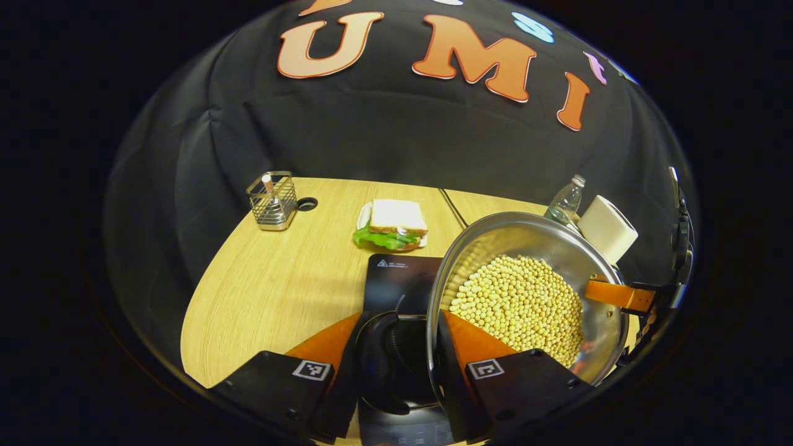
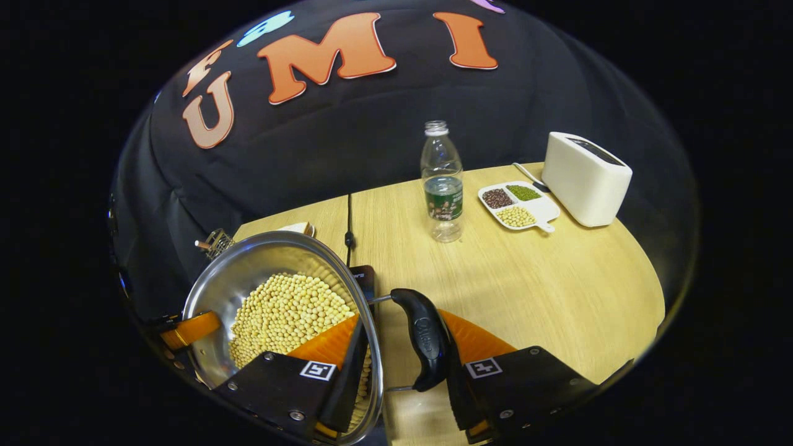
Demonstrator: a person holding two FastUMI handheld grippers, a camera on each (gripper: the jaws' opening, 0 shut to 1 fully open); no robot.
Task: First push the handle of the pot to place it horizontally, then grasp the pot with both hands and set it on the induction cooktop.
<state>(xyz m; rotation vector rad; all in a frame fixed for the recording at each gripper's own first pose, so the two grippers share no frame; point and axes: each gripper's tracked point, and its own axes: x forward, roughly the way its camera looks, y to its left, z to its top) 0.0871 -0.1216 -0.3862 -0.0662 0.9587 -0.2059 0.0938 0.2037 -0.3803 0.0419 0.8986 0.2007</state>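
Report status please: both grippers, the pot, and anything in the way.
Left gripper and right gripper each straddle a pot handle, grip unconfirmed. Pot, full of beans, over the induction cooktop. Nothing blocking.

In the left gripper view the pot (image 1: pixel 526 291) hides the right part of the cooktop (image 1: pixel 396 279) and most of the bottle (image 1: pixel 565 201), and the other tongs (image 1: pixel 626 297) are cut off at the picture's edge. In the right gripper view the pot (image 2: pixel 272 297) covers most of the cooktop (image 2: pixel 365 279) and sandwich (image 2: pixel 297 228); the wire basket (image 2: pixel 215 243) is too small to tell its contents.
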